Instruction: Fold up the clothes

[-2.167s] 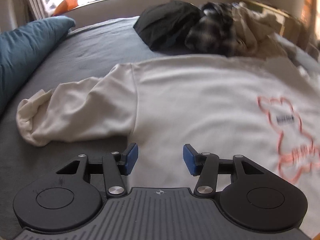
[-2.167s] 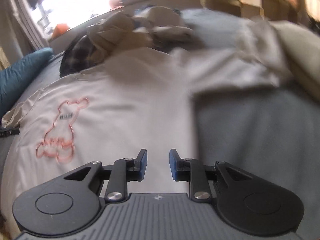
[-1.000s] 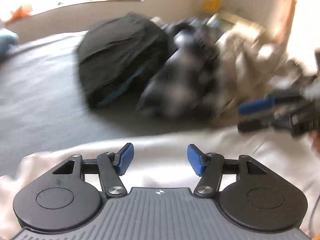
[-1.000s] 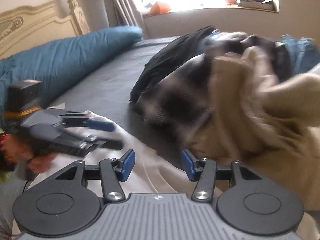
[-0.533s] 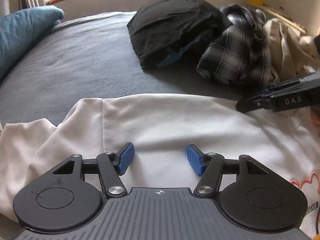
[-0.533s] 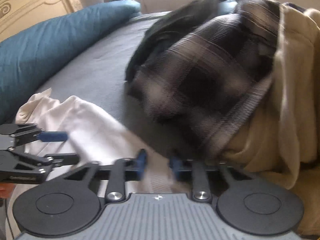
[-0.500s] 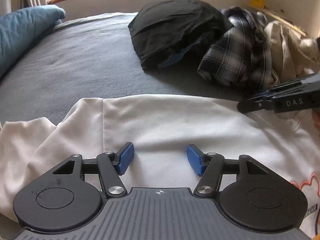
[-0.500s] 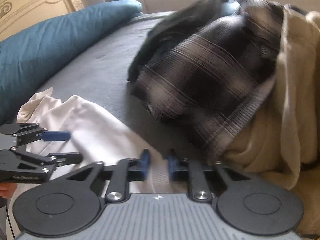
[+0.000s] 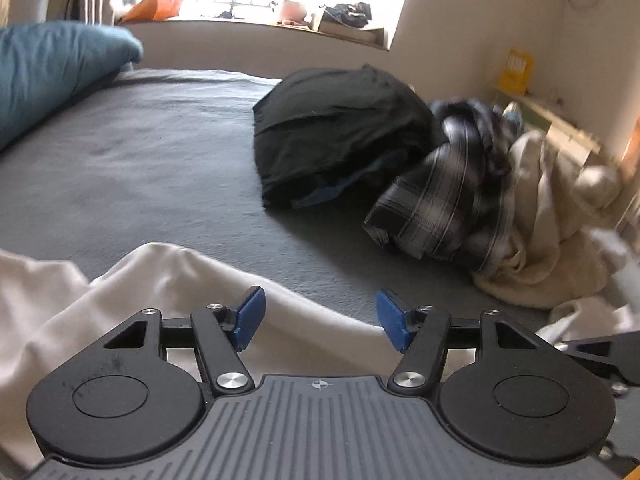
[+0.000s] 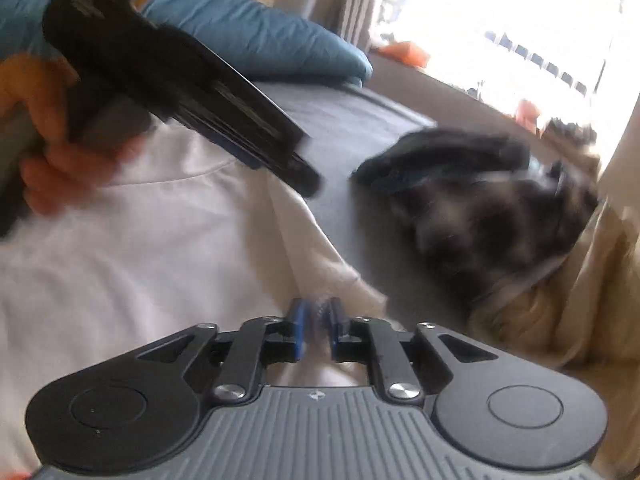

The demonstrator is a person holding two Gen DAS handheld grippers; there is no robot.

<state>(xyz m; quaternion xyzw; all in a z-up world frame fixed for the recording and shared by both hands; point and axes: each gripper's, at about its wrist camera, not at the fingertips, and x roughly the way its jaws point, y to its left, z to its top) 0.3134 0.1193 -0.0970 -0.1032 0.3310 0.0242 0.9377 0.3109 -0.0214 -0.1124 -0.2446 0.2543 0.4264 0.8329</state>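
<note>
Right claw [image 10: 316, 330] tilts down, opening, white sweatshirt [image 10: 160, 240] edge between pads

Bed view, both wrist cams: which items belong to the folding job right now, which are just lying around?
In the job:
- white long-sleeved cotton shirt
- left claw, open over it
- right claw, jaws opening, shirt edge between them

Lying about:
- black folded garment
- dark plaid shirt
- cream crumpled garment
- teal pillow

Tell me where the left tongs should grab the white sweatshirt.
Grip the white sweatshirt at its raised top edge, just ahead of the open left tongs. Come from the near side, pads above and below the edge: that edge stands off the grey bedcover.
</note>
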